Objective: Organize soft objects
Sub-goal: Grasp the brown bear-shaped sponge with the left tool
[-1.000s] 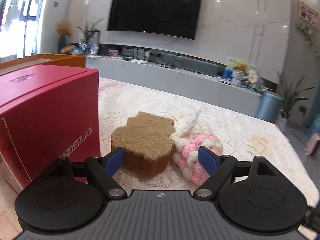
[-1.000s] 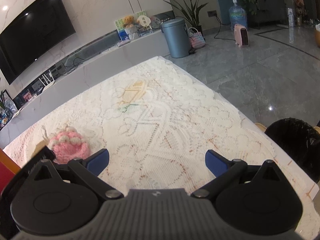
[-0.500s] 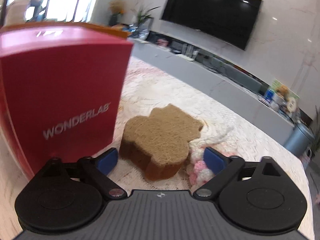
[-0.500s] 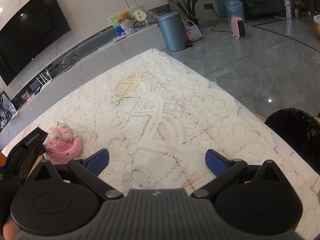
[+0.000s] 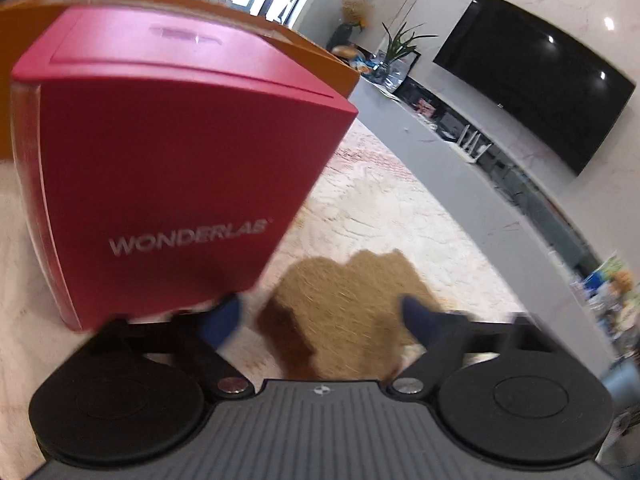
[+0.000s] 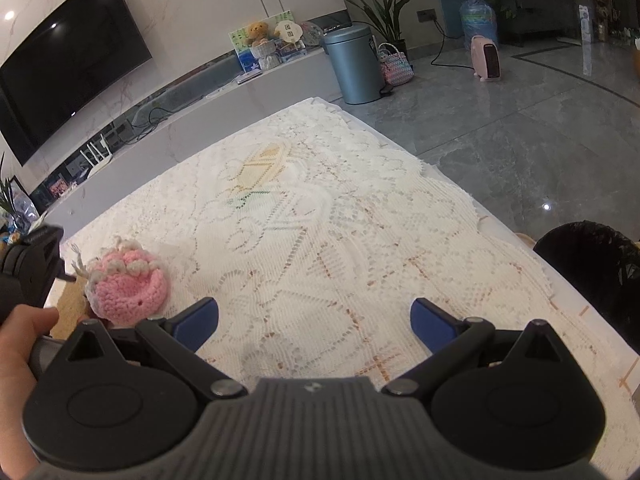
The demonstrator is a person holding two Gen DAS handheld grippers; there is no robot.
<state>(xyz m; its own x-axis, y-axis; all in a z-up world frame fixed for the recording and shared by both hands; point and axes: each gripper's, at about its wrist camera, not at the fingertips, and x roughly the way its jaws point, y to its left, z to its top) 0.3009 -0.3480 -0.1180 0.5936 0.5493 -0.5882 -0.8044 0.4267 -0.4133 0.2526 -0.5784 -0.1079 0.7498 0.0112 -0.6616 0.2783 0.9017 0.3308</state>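
The left claw (image 5: 320, 318) has just been closing around the brown coir sponge (image 5: 344, 312) lying beside the red box (image 5: 168, 168); contact is blurred. The right claw (image 6: 314, 322) is hanging wide above the lace-covered bench (image 6: 360, 248), near the pink crocheted hat (image 6: 128, 286).

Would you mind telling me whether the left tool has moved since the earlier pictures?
Yes. The left tool has swung in toward the red box, rolled, and its jaws have just been closing around the brown sponge, though not yet clearly pressing it.
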